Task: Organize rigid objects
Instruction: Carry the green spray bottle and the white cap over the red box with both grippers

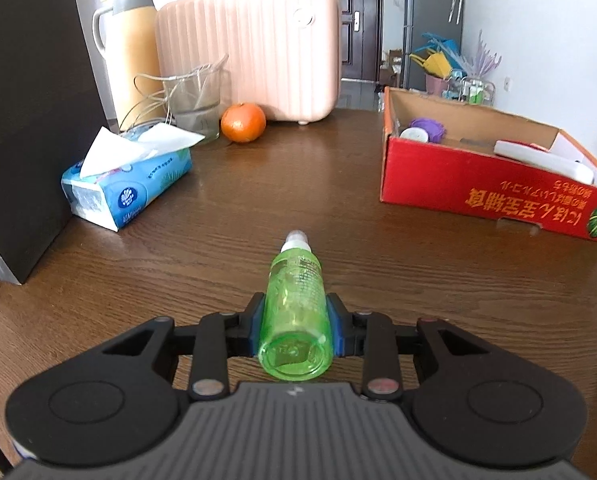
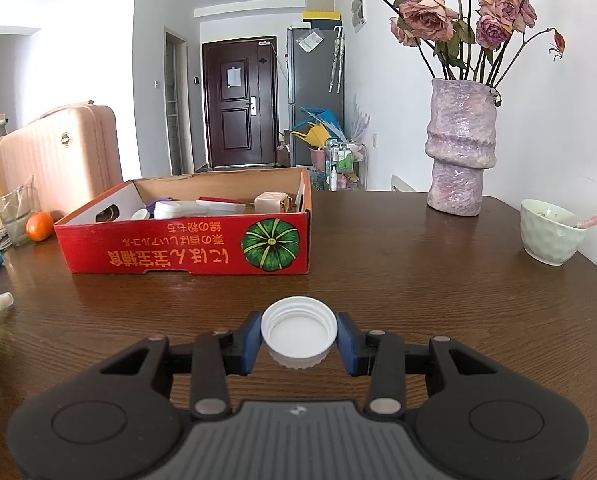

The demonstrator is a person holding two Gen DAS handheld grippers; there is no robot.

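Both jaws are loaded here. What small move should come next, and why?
Probably carry the white cap, shut in the right gripper, forward over the red box. The box is open, straight ahead, and already holds small items. The left gripper holds the green bottle.

My right gripper [image 2: 298, 338] has its jaws closed on a white ribbed plastic cap [image 2: 298, 330], above the brown wooden worktop [image 2: 418, 280], near the red cardboard box [image 2: 186, 248].
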